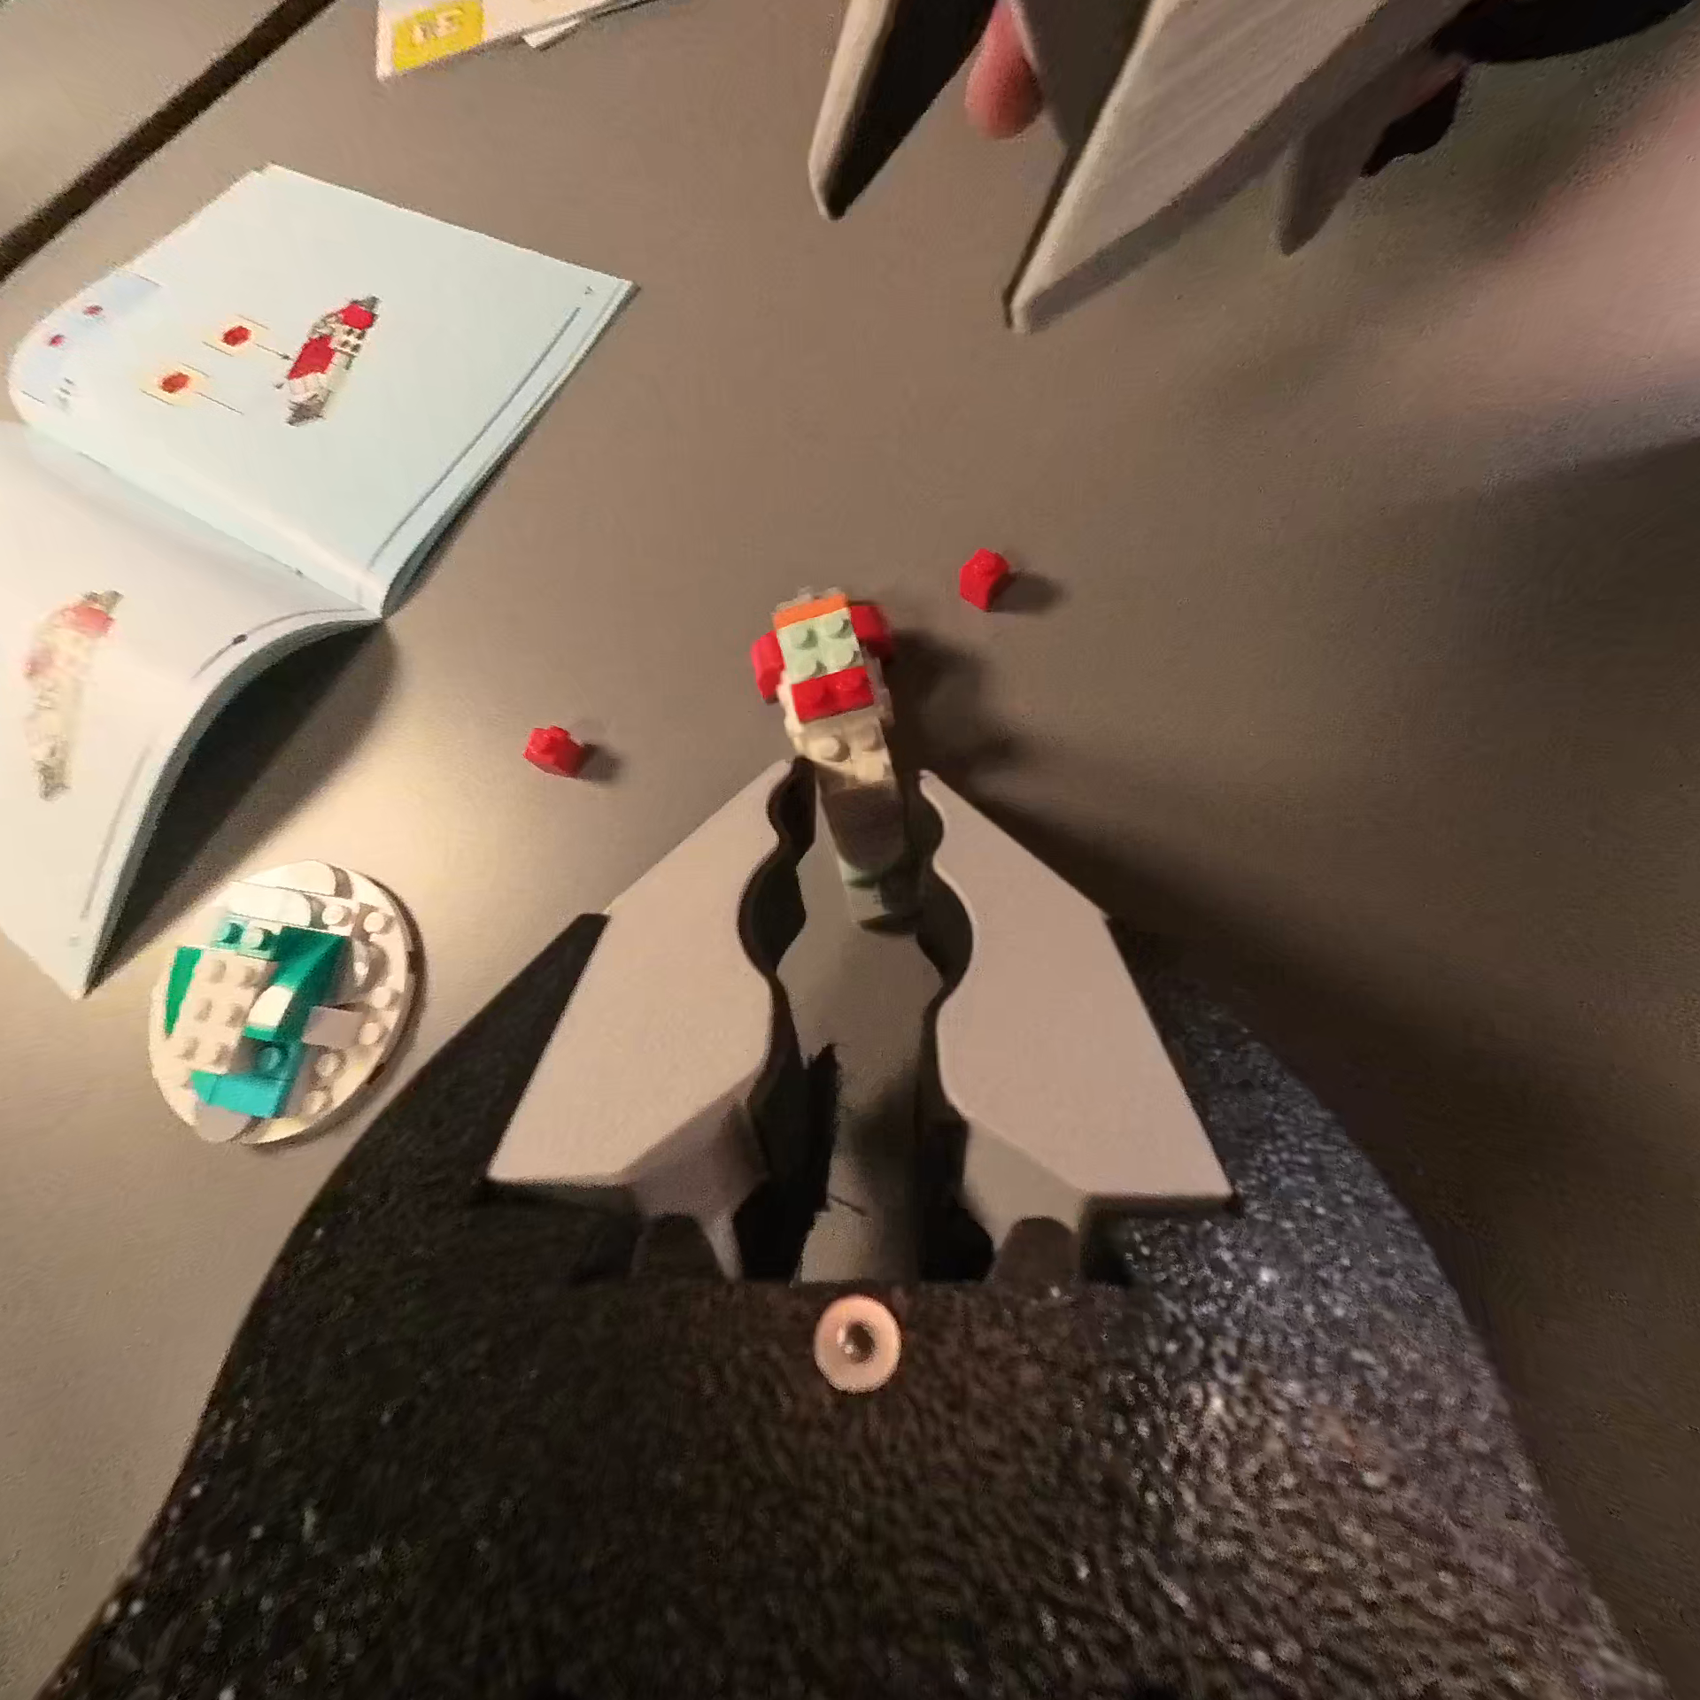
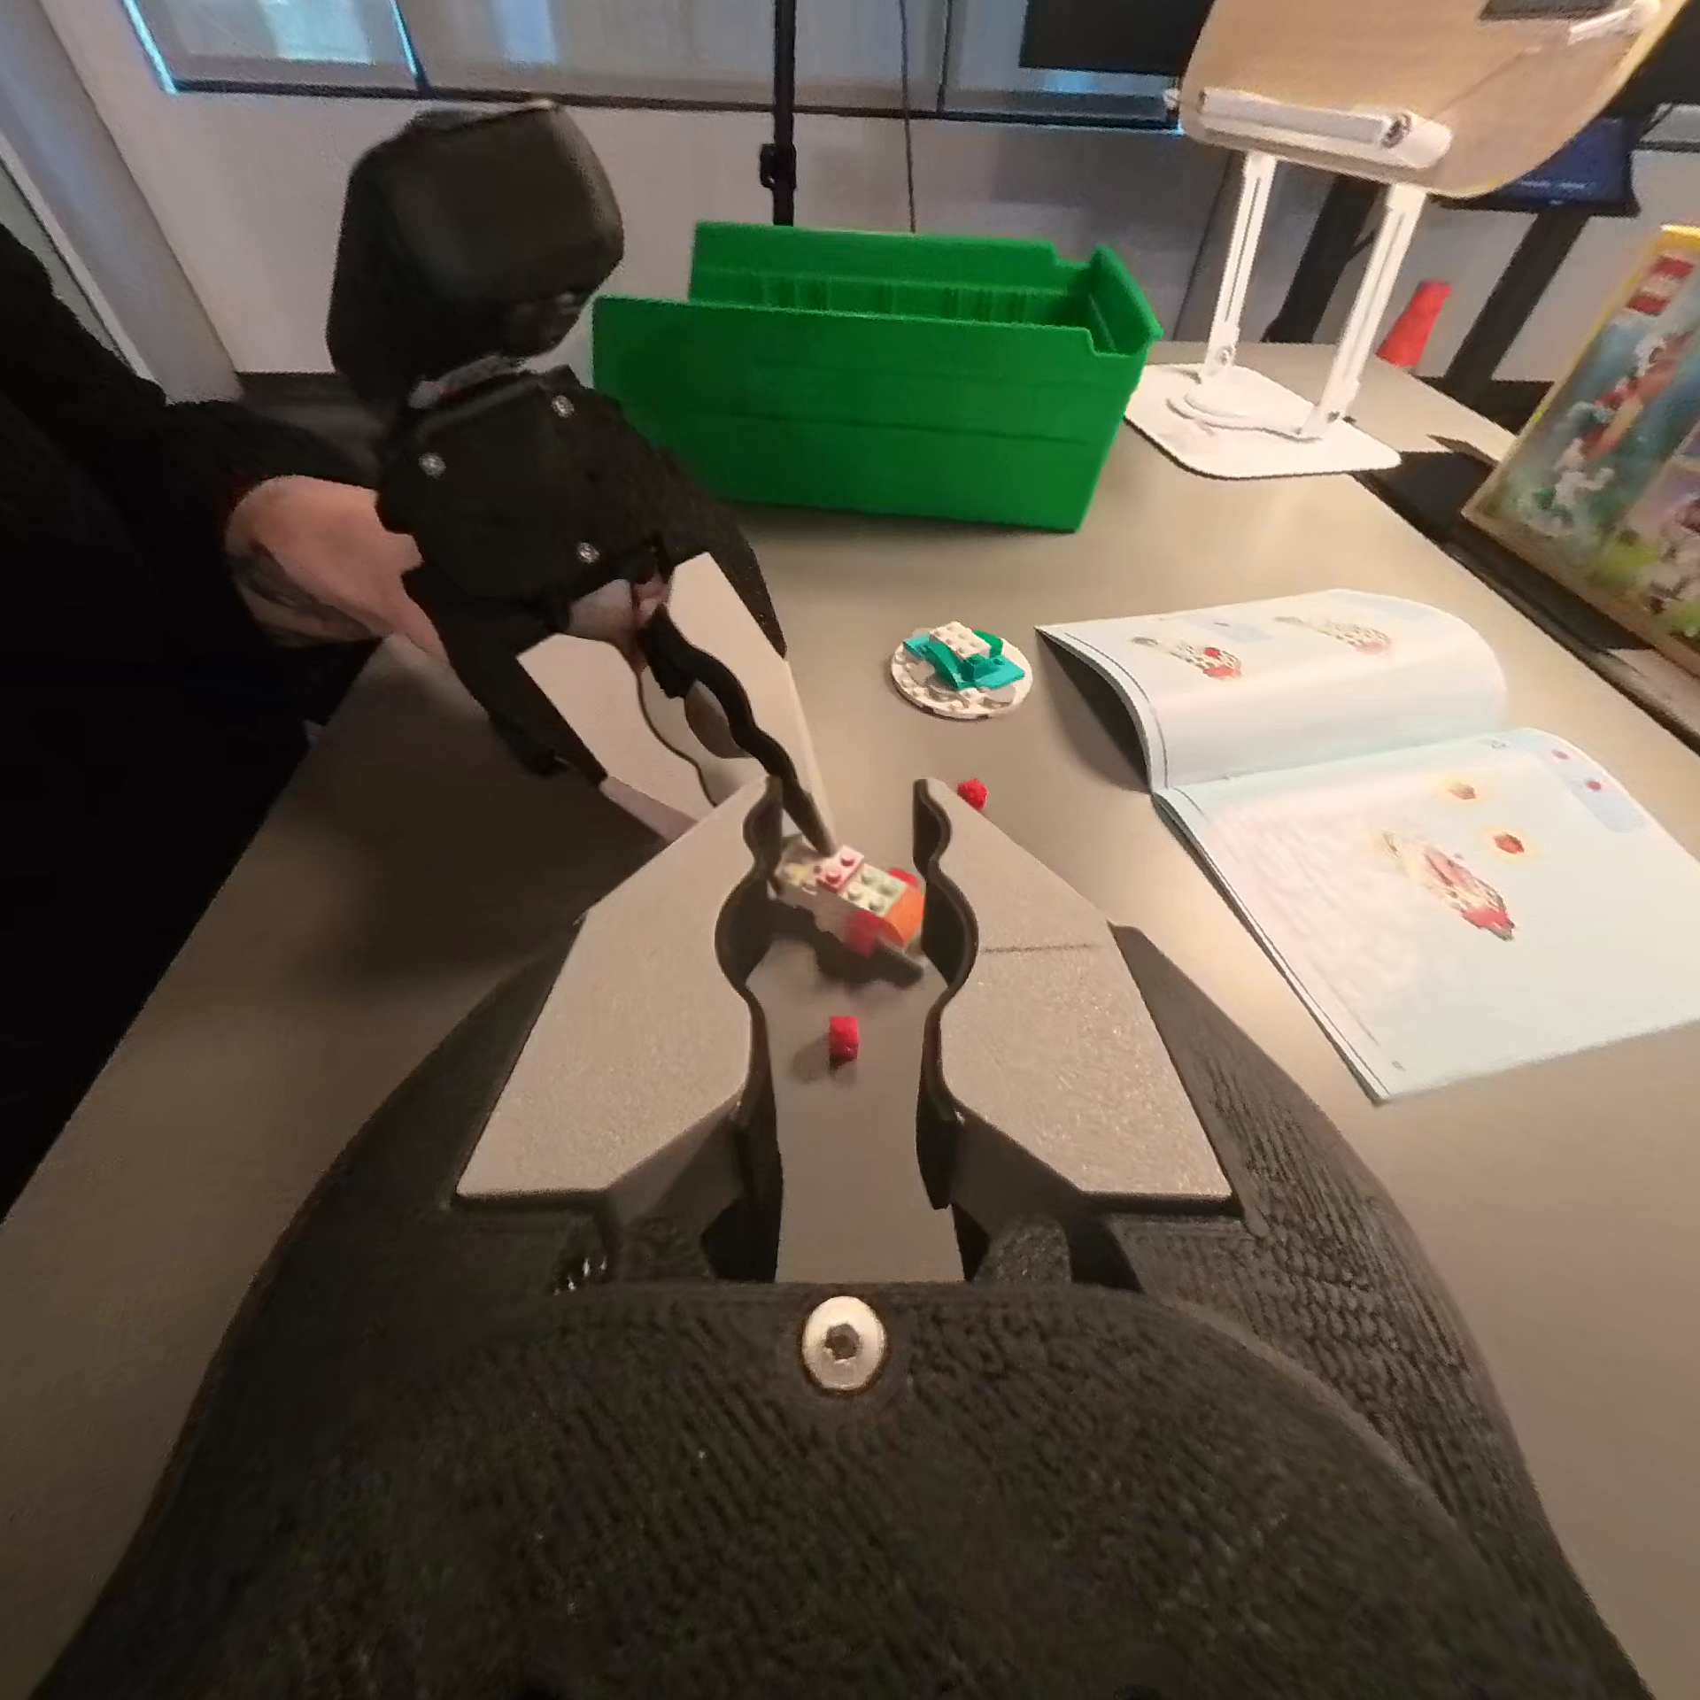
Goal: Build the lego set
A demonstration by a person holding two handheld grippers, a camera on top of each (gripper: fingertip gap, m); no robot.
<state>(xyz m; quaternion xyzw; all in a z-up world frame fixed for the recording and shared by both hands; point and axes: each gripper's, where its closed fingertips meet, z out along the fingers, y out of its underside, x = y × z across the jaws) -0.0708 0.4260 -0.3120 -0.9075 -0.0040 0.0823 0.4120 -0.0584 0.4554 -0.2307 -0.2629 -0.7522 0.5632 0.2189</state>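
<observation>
Left of the left gripper [image 1: 855,782]: open pale-blue paper instruction booklet [image 1: 304,386], and nearer the tool's body a white round studded plate carrying teal and white bricks [image 1: 285,1003], apparently a finished sub-build. A small red one-stud brick [image 1: 555,747] lies loose just left of the fingertips.

Centre: left gripper closed on the tail end of the small red, white, pale-green and orange brick model [image 1: 832,671]; the model juts forward past the tips, low over the grey table [image 1: 1288,736].

Right of the tips: a second small red brick [image 1: 984,578], loose. Beyond, the right gripper [image 2: 842,791] hovers parted, holding nothing.

Judgement: build is midway. Base plate assembled, model partly built, both red bricks not yet fitted. The booklet page shows two red pieces, so these likely go on next.
</observation>
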